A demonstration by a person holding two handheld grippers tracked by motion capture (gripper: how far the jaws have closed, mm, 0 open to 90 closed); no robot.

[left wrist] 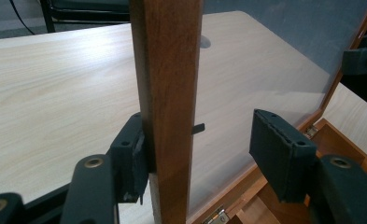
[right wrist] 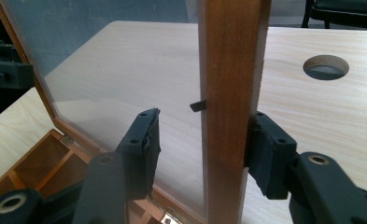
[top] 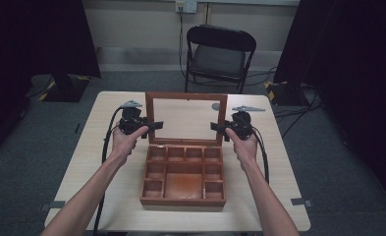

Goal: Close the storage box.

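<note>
A brown wooden box (top: 183,199) with several open compartments lies on the table, its glass-paned lid (top: 185,96) standing upright at the back. My left gripper (top: 156,125) straddles the lid's left rail (left wrist: 167,70). In the left gripper view its left pad (left wrist: 133,163) rests against the wood, while the right pad stands well off it, in front of the glass (left wrist: 265,60). My right gripper (top: 216,127) straddles the right rail (right wrist: 232,56) the same way. There the right pad (right wrist: 265,154) touches the wood and the left pad is clear of it. Neither gripper (left wrist: 204,140) (right wrist: 205,133) clamps the rail.
The pale wooden table (top: 112,162) has a round cable hole (right wrist: 326,67) behind the lid. A black folding chair (top: 220,54) stands beyond the far edge. Dark curtains hang at both sides. A metal hinge (left wrist: 217,217) joins the lid to the box.
</note>
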